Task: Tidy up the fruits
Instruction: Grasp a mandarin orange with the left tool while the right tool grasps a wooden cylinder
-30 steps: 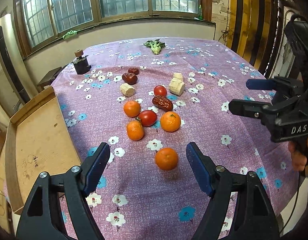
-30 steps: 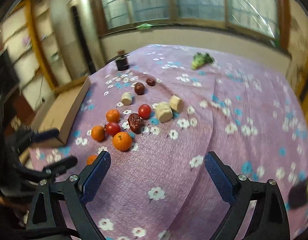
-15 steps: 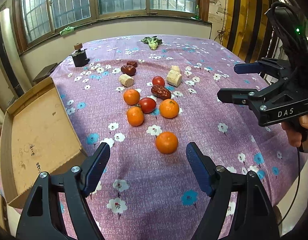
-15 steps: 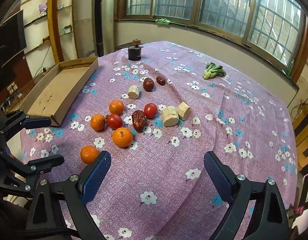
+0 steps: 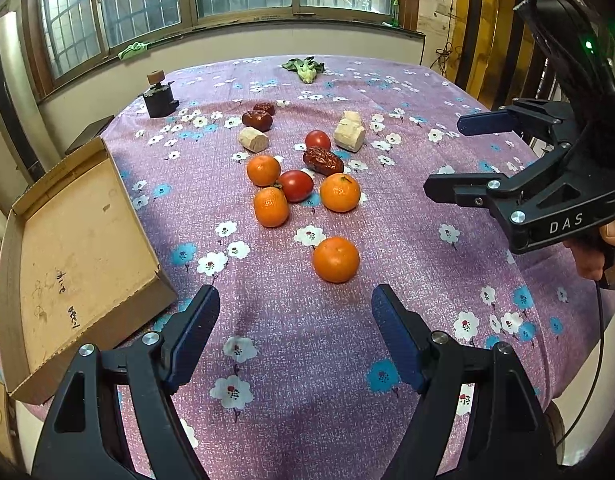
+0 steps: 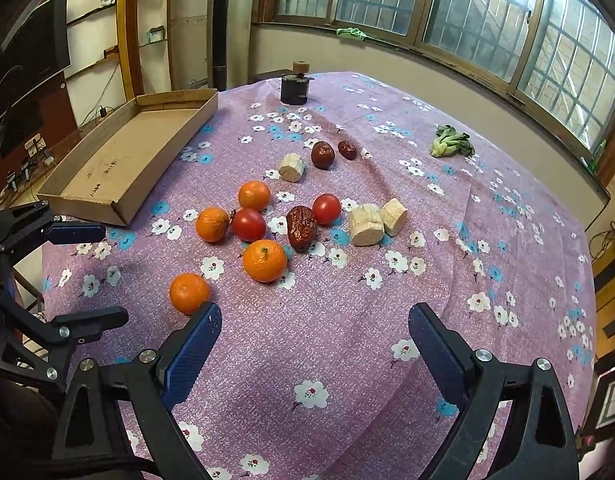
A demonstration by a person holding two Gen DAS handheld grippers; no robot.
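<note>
The left gripper (image 5: 295, 312) hangs wide open and empty above the near edge of the purple flowered cloth (image 5: 387, 80), its jaws framing a lone orange (image 5: 335, 259) that lies straight ahead, just beyond the fingertips and slightly right of centre. The right gripper (image 6: 313, 338), also spread wide and holding nothing, hovers farther right over bare cloth; from it the same orange sits off its left finger (image 6: 193, 346). The left gripper looks the nearer and better lined up of the two. The orange is round, so no axis governs the grasp.

Farther on, three more oranges (image 5: 340, 192), two tomatoes (image 5: 295, 185) and a large red date (image 5: 322, 161) cluster mid-table, with pale root chunks (image 5: 349, 132) and two more dates (image 5: 257, 119) beyond. An open cardboard tray (image 5: 67, 248) waits empty at the left edge, the likely destination. No fruit has yet been sorted.
</note>
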